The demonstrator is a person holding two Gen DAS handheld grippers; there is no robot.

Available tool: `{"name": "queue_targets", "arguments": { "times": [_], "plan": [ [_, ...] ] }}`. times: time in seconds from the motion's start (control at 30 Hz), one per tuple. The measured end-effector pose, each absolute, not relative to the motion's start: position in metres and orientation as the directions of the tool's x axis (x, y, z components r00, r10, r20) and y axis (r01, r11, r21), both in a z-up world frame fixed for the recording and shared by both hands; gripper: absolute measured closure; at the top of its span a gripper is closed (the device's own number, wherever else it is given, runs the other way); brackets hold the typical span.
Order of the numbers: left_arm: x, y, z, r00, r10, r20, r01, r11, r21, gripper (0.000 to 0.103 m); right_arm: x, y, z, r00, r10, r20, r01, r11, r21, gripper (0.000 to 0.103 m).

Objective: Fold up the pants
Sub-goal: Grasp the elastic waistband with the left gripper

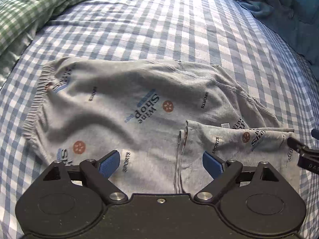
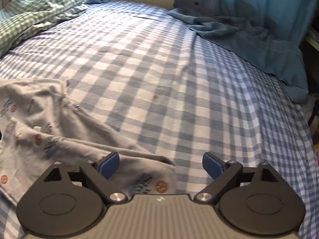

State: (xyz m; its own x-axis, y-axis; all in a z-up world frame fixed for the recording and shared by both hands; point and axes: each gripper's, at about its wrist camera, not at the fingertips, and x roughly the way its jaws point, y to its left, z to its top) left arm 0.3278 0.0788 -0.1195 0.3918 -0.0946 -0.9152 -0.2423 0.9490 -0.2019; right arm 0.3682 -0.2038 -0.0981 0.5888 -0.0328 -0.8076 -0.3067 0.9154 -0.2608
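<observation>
Claws come first in both views, each spread wide with nothing between its blue pads. The left claw (image 1: 161, 164) hangs low over the near edge of the pants (image 1: 123, 107); grey cloth fills the gap between its pads (image 1: 109, 164), but whether they press on it or only hover above it I cannot tell. The right claw (image 2: 161, 164) stands over the outer end of the garment, one pad above the cloth and the other above bare bed (image 2: 179, 75), so it straddles the edge of the fabric; contact is again unclear. Its black tip (image 1: 305, 153) shows at the right edge of the left view, just beside the cloth.

The pants lie flat on the checked bed, waistband (image 1: 37, 103) to the left. A leg end (image 1: 235, 139) is laid back over the body, so one fold looks made already. Both claws spaced along the near side reads as a setup for gripping that edge at two points and carrying it over evenly.

Farther off, a green checked pillow (image 2: 39, 14) lies at the far left and a rumpled blue blanket (image 2: 259, 39) at the far right, both well apart from the pants, leaving room to work.
</observation>
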Motion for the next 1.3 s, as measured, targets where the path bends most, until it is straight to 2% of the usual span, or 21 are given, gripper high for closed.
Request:
{"name": "queue_targets", "arguments": {
  "times": [0.17,0.23,0.4,0.57,0.77,0.87,1.0,1.07,1.2,1.3],
  "plan": [
    [0.285,0.109,-0.108,0.413,-0.043,-0.910,-0.287,0.942,-0.175,0.008,0.369,-0.165,-0.133,0.486,-0.079,-0.870,-0.377,0.880,-0.291,0.007],
    [0.269,0.132,-0.105,0.445,0.005,-0.896,-0.331,0.930,-0.160,0.004,0.370,-0.155,-0.129,0.494,-0.125,-0.861,-0.360,0.872,-0.333,0.003],
    [0.247,0.191,-0.113,0.496,0.081,-0.865,-0.455,0.872,-0.180,0.007,0.380,-0.118,-0.107,0.545,-0.129,-0.828,-0.401,0.828,-0.393,0.001],
    [0.247,0.234,-0.123,0.528,0.055,-0.847,-0.534,0.797,-0.281,0.009,0.416,-0.055,-0.102,0.571,-0.085,-0.817,-0.461,0.790,-0.404,0.000],
    [0.256,0.252,-0.124,0.604,0.013,-0.797,-0.466,0.817,-0.340,0.014,0.460,0.003,-0.122,0.514,-0.083,-0.854,-0.488,0.790,-0.371,0.000],
    [0.263,0.261,-0.131,0.617,-0.020,-0.786,-0.440,0.820,-0.366,0.019,0.467,0.014,-0.141,0.479,-0.127,-0.868,-0.510,0.765,-0.393,0.000],
    [0.275,0.272,-0.140,0.636,-0.080,-0.768,-0.391,0.824,-0.410,0.026,0.458,0.007,-0.129,0.507,-0.123,-0.853,-0.475,0.786,-0.396,0.000],
    [0.280,0.276,-0.145,0.630,-0.111,-0.768,-0.379,0.820,-0.429,0.034,0.442,0.001,-0.118,0.527,-0.115,-0.842,-0.456,0.798,-0.395,0.000],
    [0.288,0.285,-0.160,0.578,-0.138,-0.804,-0.432,0.785,-0.445,0.064,0.391,-0.017,-0.100,0.543,-0.083,-0.836,-0.418,0.836,-0.355,0.000],
    [0.289,0.289,-0.165,0.572,-0.153,-0.806,-0.468,0.746,-0.474,0.064,0.347,-0.030,-0.092,0.529,-0.065,-0.846,-0.384,0.871,-0.307,0.000]
  ]
}}
